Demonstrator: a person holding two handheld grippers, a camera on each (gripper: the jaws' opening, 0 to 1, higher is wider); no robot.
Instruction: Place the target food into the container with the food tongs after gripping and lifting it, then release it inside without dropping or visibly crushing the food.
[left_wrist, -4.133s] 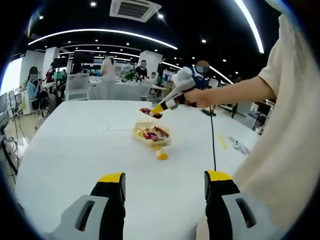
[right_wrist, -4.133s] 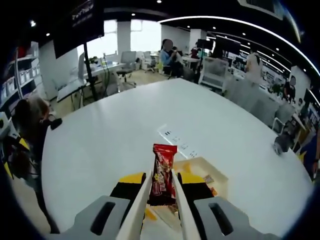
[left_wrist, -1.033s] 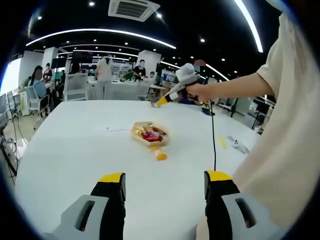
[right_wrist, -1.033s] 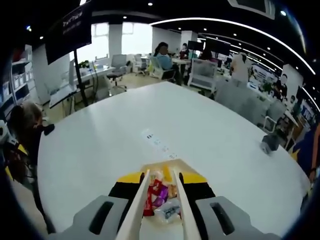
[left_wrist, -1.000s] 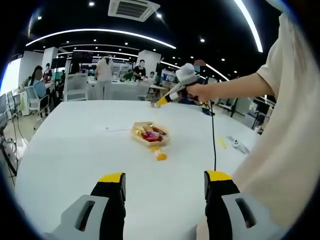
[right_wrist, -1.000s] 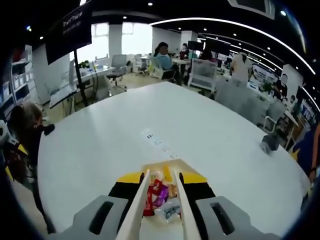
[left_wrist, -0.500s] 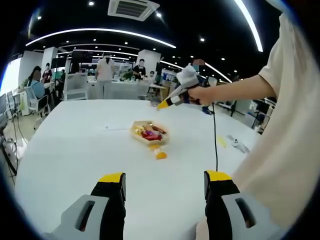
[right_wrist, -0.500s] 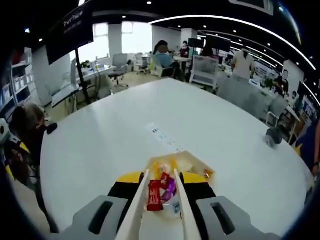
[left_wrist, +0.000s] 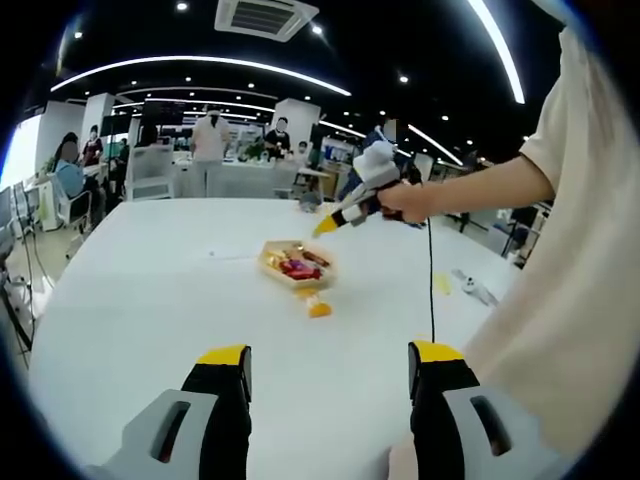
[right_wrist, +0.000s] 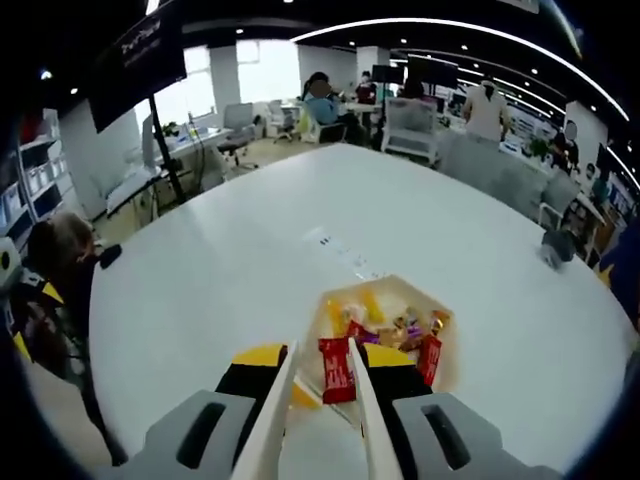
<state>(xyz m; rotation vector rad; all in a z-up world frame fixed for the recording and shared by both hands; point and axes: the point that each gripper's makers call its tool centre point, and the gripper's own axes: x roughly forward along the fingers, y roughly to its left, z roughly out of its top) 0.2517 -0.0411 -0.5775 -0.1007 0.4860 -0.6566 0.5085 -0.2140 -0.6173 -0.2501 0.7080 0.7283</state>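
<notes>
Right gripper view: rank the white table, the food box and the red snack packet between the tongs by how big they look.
1. White table.
2. Food box.
3. Red snack packet, smallest, though it lies nearest the camera.

left gripper jaws apart | container on table | possibly snacks inside

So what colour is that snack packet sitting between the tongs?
Red, with small pale print. The snack packet shows best in the right gripper view, between the white tongs.
</notes>
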